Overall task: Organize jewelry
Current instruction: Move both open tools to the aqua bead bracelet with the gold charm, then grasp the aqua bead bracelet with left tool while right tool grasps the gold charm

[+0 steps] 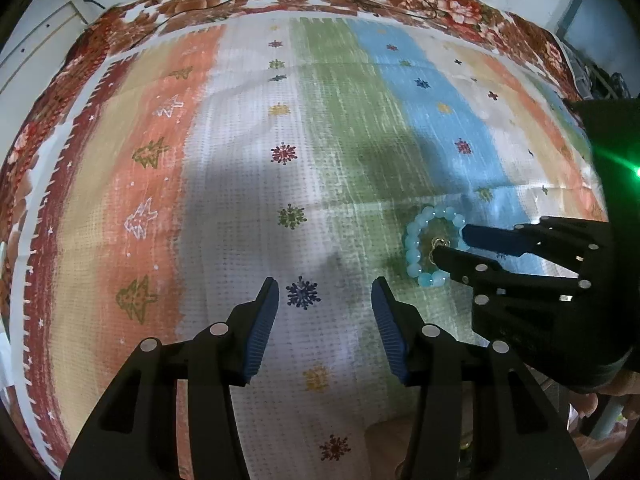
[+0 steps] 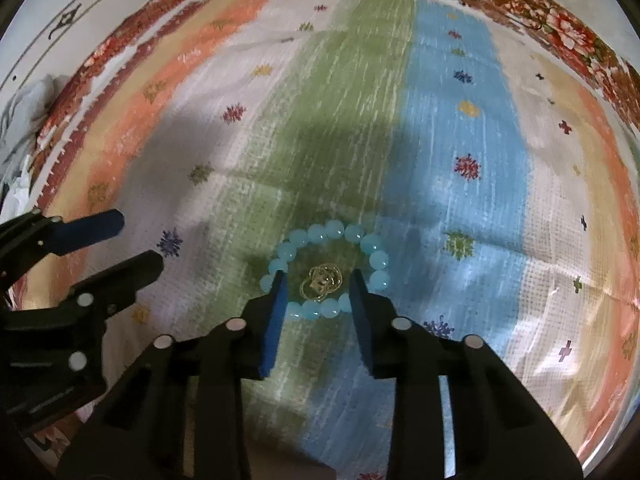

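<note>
No brand, label or readable writing shows on anything; the only marks are printed snowflakes, little trees and crosses on the striped cloth point(image 1: 248, 184) that covers the surface. A flowered cloth point(image 1: 448, 4) lies under it and shows along the far edge. The task's thing, a bracelet point(image 2: 352, 236) of pale blue beads, lies flat on the striped cloth where the green stripe meets the blue one. Inside its ring lies a small gold piece point(image 2: 322, 280), too tangled and small to tell whether it is a ring, a pair of earrings or a chain. The right gripper point(image 2: 320, 286) points steeply down over the bracelet, its tips set inside the ring on either side of the gold piece; the jaws stand apart with a gap to the gold piece, and nothing is pinched. The near beads are partly hidden behind its fingers. The left gripper point(image 1: 324, 292) hangs just beside the bracelet over the white stripe, jaws spread, with only cloth between them. At the left rim of the right wrist view, some crumpled white material is cut off and unclear.
</note>
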The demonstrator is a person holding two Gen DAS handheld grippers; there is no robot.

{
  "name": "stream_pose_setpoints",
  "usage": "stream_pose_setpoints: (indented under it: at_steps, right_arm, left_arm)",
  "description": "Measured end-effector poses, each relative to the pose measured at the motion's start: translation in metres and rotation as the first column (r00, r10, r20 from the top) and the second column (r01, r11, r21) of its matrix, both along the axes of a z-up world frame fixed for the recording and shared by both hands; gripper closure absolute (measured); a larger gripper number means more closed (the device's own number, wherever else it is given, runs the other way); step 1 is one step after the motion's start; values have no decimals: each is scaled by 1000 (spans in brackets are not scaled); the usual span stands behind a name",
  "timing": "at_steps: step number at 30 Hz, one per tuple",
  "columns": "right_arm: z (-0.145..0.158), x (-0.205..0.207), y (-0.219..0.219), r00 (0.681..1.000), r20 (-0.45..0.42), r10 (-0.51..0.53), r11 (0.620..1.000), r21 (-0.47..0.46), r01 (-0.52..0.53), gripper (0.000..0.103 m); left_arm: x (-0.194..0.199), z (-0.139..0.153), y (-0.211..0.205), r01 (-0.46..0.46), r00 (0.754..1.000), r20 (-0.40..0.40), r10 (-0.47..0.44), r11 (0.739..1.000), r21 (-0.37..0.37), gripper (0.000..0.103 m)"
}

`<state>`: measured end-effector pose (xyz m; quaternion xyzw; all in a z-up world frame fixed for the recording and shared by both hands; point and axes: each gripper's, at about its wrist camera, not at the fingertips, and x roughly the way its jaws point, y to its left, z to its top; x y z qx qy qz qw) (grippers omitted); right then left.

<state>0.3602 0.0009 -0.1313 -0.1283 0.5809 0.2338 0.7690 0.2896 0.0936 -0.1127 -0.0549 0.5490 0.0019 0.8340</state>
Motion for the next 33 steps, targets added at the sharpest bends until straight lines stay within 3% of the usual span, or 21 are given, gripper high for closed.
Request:
stream_pose_setpoints:
  at_steps: [12, 24, 33]
  right_arm:
    - [-16, 11, 6, 997, -68, 30, 999, -19, -31, 86]
    - [5, 13, -13, 999, -33, -2, 1000, 27, 3, 87]
    - [10, 22, -40, 997, -35, -75, 996, 39, 77, 87]
  left_arm:
    - [1, 0, -2, -2, 1000, 3, 2, 1000, 7, 54]
    - [18, -6, -14, 14, 1000, -2, -14, 1000, 6, 54]
    - [30, -22, -42, 82, 996, -36, -82, 997, 11, 54]
